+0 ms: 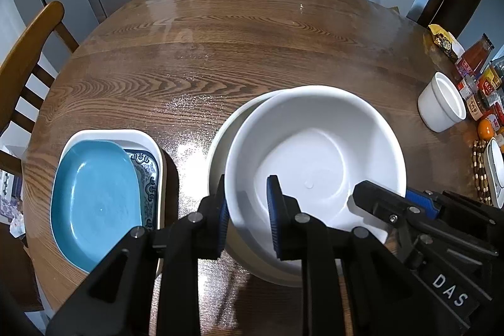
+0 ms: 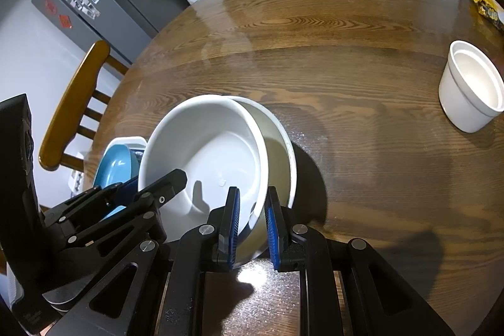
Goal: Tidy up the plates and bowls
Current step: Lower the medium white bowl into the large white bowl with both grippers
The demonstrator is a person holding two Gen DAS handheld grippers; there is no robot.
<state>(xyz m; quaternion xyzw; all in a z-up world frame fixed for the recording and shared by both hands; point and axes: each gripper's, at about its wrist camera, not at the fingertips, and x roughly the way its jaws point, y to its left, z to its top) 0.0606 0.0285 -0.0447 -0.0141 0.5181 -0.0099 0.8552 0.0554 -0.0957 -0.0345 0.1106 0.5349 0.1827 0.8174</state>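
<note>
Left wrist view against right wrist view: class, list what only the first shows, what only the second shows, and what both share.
Only the left wrist view: jars and bottles and an orange at the table's right edge, and the patterned tray under the blue plate.
Only the right wrist view: the fridge seen clearly, magnets included.
Both: the white bowl tilted in a cream bowl, its rim between each gripper's fingers, and the white cup.

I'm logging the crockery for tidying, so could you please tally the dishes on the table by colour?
White: 4 – upper bowl, bowl beneath it, small pot, rectangular tray
Blue: 1 – blue plate
Blue-and-white patterned: 1 – patterned plate
Total: 6
</note>
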